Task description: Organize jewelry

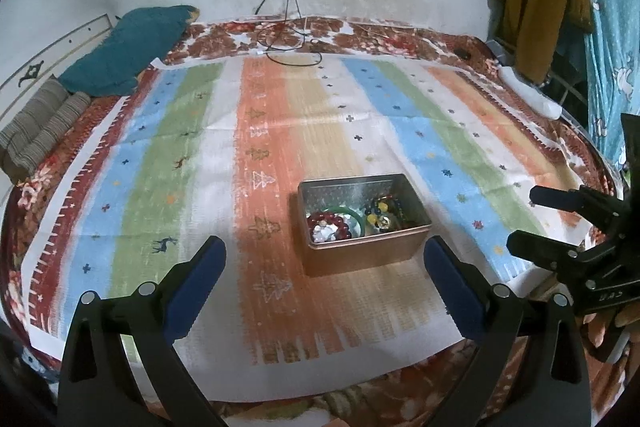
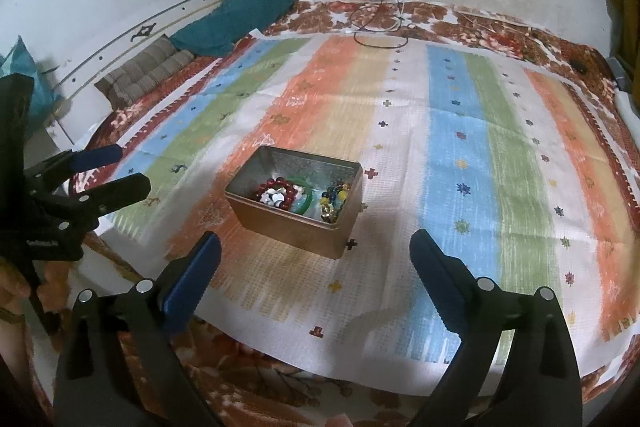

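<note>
Both tongs are held wide apart and empty. The left gripper (image 1: 324,283) hangs just short of the tin (image 1: 362,223), which sits ahead of it and slightly toward its right finger. The right gripper (image 2: 316,281) has the tin (image 2: 296,203) ahead and toward its left finger. Nothing is touched by either tool.

The tin stands upright on the striped cloth (image 1: 260,131), lid off, and the jewelry is seen lying loose inside: a red bead bracelet (image 1: 329,225) at the side nearer the left tool, a green bangle (image 1: 354,217) in the middle, and a tangle of mixed beads (image 1: 384,215) at the side nearer the right tool.

The tin is judged stiff and light, with thin, smooth metal walls; it would likely slide on the cloth if pushed from one side only, so it is best steadied by one tool on a long wall while the other reaches in.

The bead strings are expected to be limp and to sag or swing once lifted; they should be pinched across the strand, not on a single round bead, which may slip from the pads. The bangle is rigid and probably slick and breakable; its rim should be taken squarely, where it rises clear of the beads. The tangled pile may drag neighbours along.
</note>
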`<move>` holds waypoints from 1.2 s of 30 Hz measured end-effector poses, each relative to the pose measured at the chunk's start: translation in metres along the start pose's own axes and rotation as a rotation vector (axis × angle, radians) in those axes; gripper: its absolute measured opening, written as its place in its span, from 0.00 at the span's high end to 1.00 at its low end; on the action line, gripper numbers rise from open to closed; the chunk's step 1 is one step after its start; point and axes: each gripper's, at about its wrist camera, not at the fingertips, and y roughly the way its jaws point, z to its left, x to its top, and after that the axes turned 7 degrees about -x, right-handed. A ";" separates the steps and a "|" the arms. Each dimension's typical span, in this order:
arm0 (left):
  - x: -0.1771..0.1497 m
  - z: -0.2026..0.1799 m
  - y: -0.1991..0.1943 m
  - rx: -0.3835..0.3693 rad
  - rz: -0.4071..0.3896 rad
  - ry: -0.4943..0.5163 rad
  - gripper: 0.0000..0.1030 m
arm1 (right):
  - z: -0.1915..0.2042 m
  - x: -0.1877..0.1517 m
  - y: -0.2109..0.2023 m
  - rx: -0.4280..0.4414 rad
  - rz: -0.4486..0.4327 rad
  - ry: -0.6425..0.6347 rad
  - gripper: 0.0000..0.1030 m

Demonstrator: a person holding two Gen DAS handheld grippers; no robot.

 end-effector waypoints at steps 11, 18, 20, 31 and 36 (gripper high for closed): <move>-0.001 0.005 -0.003 0.055 -0.024 -0.018 0.06 | -0.002 -0.004 -0.005 0.006 -0.027 -0.004 0.06; -0.002 0.003 -0.006 0.061 -0.035 0.002 0.06 | 0.000 -0.005 -0.007 0.003 -0.037 -0.011 0.06; -0.002 0.000 -0.005 0.061 -0.036 0.015 0.06 | 0.000 -0.005 -0.007 0.002 -0.039 -0.005 0.06; -0.004 -0.011 -0.007 0.048 -0.049 0.064 0.06 | 0.002 -0.006 -0.009 0.006 -0.040 -0.023 0.06; -0.004 -0.012 -0.007 0.048 -0.051 0.068 0.06 | 0.003 -0.006 -0.009 0.006 -0.039 -0.025 0.06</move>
